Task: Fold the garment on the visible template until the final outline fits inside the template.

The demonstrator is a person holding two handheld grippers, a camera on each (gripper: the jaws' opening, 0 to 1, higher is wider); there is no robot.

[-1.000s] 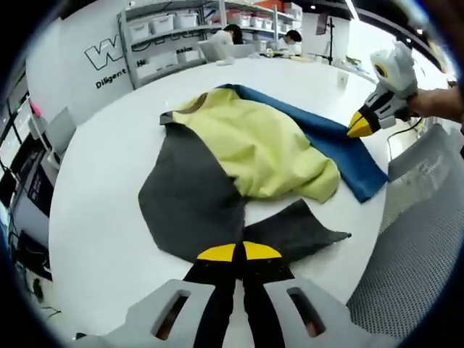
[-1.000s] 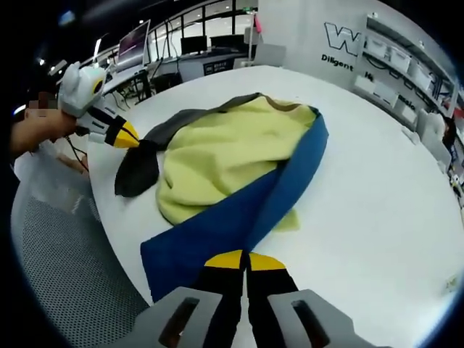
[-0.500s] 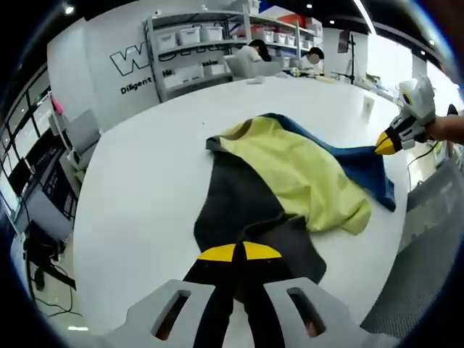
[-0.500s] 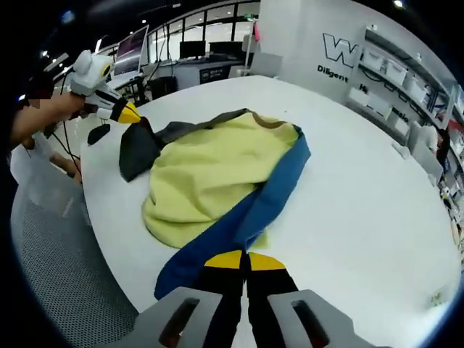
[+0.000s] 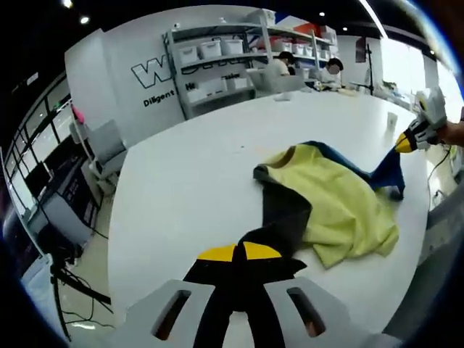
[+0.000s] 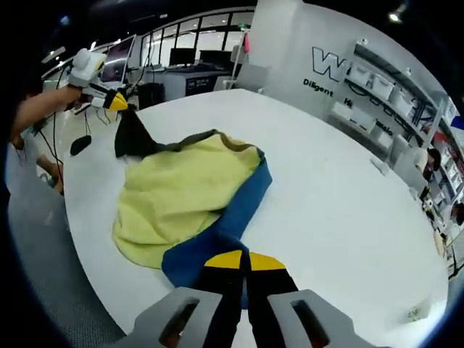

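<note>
left hand-held gripper pinches the garment's dark sleeve, right hand-held gripper its blue one; garment stretches lengthwise between them, mid-frame

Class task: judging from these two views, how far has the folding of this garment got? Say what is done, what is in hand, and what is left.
Done: little; the garment lies rumpled on the table, no neat fold showing. In hand: the left gripper is shut on the dark sleeve, the right gripper on the blue sleeve, both lifted at their ends. Left: all the folding. I can make out no template outline.
</note>
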